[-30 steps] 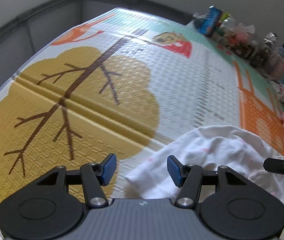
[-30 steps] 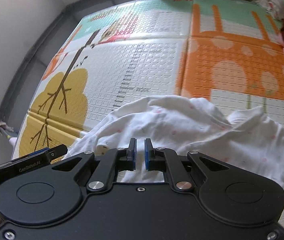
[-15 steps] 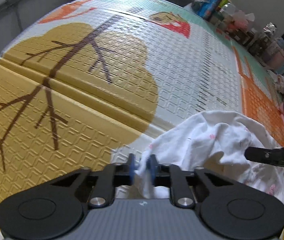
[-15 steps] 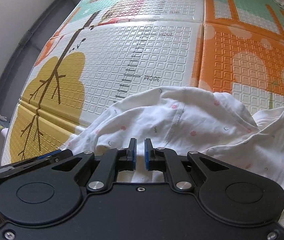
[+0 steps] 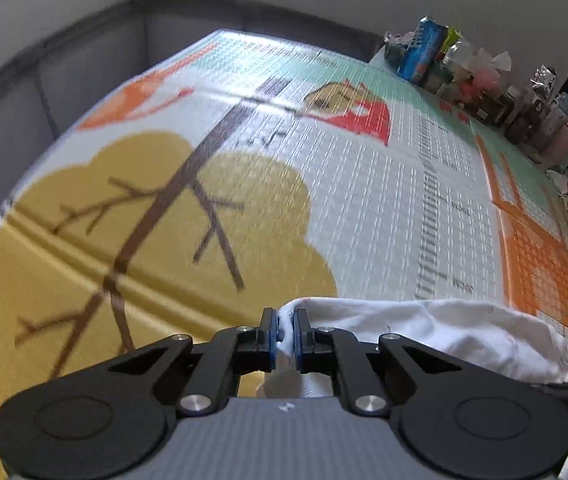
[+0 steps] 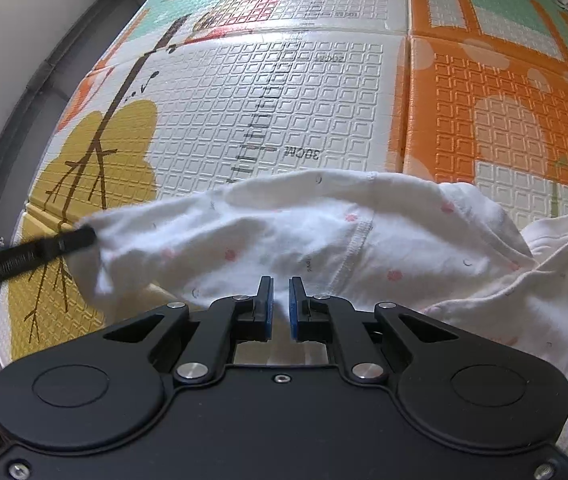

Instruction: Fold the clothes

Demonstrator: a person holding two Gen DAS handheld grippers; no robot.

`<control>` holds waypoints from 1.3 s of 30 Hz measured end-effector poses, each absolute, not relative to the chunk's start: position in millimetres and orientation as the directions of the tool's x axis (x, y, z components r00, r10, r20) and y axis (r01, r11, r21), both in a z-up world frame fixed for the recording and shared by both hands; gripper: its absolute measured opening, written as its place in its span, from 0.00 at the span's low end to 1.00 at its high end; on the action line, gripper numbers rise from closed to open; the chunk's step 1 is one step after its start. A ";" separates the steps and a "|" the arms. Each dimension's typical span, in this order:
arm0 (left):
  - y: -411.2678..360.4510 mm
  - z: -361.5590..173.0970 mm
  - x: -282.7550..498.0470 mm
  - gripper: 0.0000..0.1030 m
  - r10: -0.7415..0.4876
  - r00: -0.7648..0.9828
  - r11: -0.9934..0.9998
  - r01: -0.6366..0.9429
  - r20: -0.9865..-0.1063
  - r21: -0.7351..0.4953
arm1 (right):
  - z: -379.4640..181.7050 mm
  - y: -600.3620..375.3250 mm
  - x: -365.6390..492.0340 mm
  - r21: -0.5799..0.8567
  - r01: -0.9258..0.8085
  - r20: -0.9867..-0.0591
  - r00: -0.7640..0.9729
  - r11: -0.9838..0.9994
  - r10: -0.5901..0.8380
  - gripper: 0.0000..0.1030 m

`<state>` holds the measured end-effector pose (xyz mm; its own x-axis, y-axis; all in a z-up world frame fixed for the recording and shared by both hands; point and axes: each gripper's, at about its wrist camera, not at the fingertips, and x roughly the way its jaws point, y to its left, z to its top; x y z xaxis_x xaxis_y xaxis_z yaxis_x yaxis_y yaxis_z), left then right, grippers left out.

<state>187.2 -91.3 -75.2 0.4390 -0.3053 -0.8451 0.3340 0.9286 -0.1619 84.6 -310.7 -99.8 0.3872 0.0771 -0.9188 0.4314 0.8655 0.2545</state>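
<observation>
1. The left wrist view alone shows shelf clutter [image 5: 464,68] at the far edge; the right wrist view alone shows the garment's [image 6: 324,240] pink dots and seam.
2. Count: one white garment, two grippers. The left gripper [image 5: 285,330] pinches a garment edge. The right gripper [image 6: 279,304] pinches the cloth at its near edge.
3. The garment lies on a patterned foam mat [image 6: 304,100], partly lifted between the grippers; a grey wall [image 5: 63,60] borders the mat.
</observation>
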 end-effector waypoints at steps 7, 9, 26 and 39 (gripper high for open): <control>-105.6 -83.5 206.4 0.09 -0.278 0.442 0.933 0.335 -0.853 -0.130 | -114.0 -307.4 97.3 0.246 0.447 -0.925 0.373 0.860 0.071 0.08; -108.0 -88.4 212.9 0.10 -0.272 0.428 0.935 0.329 -0.862 -0.132 | -118.9 -306.0 101.1 0.234 0.447 -0.929 0.365 0.864 0.062 0.08; -117.9 -96.6 270.4 0.22 -0.180 0.475 0.965 0.256 -0.862 -0.061 | -122.5 -297.6 104.7 0.228 0.375 -0.934 0.346 0.899 0.093 0.07; -95.3 -75.7 240.7 0.40 -0.266 0.430 0.944 0.296 -0.863 -0.144 | -122.3 -304.0 102.1 0.271 0.407 -0.925 0.360 0.872 0.120 0.07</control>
<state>240.7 -95.3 -75.7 0.4300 -0.2664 -0.8626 0.2964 0.9442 -0.1438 102.1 -304.0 -122.3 0.3598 0.1196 -0.9253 0.4073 0.8722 0.2711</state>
